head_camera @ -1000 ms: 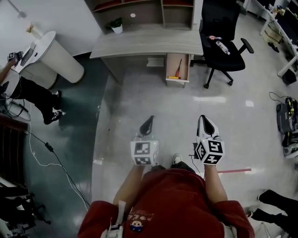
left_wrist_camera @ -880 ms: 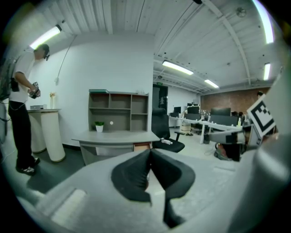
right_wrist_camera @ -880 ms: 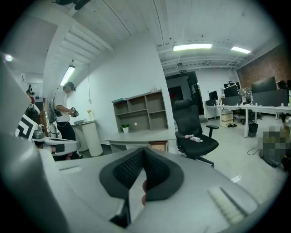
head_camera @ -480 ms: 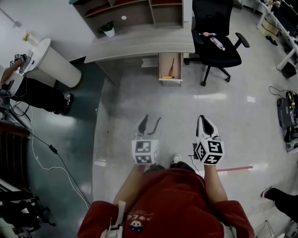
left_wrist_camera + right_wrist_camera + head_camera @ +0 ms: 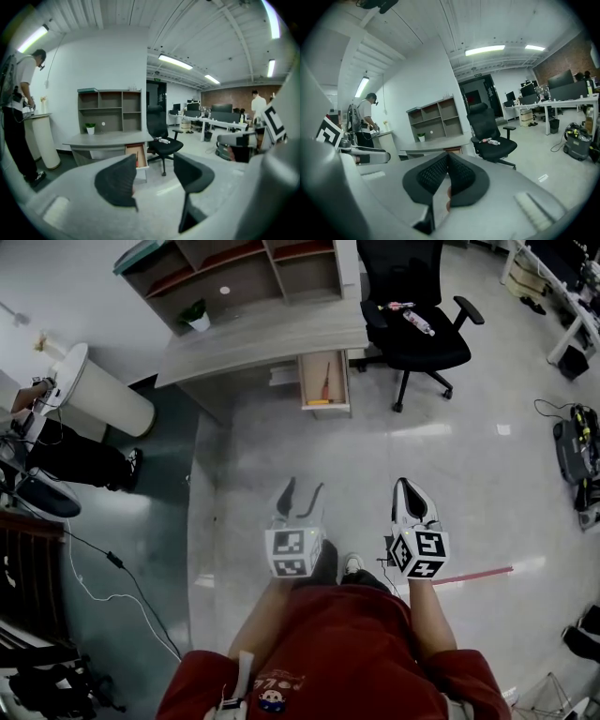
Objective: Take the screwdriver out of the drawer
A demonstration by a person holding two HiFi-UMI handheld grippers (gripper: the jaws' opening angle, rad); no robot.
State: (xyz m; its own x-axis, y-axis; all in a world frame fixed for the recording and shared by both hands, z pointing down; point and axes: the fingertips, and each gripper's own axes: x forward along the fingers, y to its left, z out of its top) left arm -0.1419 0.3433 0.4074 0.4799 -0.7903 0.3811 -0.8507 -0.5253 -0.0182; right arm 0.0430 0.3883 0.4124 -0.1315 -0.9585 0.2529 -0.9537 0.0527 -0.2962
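The screwdriver [image 5: 325, 383], with a red shaft and yellow tip end, lies in the open wooden drawer [image 5: 325, 410] pulled out from the grey desk [image 5: 262, 334], far ahead of both grippers. My left gripper [image 5: 300, 497] is held over the floor. Its jaws have just been opening and now stand open with nothing between them; the left gripper view shows the drawer [image 5: 139, 156] beyond them. My right gripper [image 5: 412, 499] is level with the left one, shut and empty, its pads [image 5: 440, 174] pressed together.
A black office chair [image 5: 412, 324] carrying a bottle stands right of the drawer. A shelf unit [image 5: 234, 268] sits on the desk. A white round stand [image 5: 98, 395] and a person [image 5: 70, 451] are at the left. Cables [image 5: 103, 549] cross the dark floor on the left.
The left gripper's jaws went from shut to wide open. Both grippers and the camera have moved on toward the desk, which has shifted left in the head view. The right gripper stays shut.
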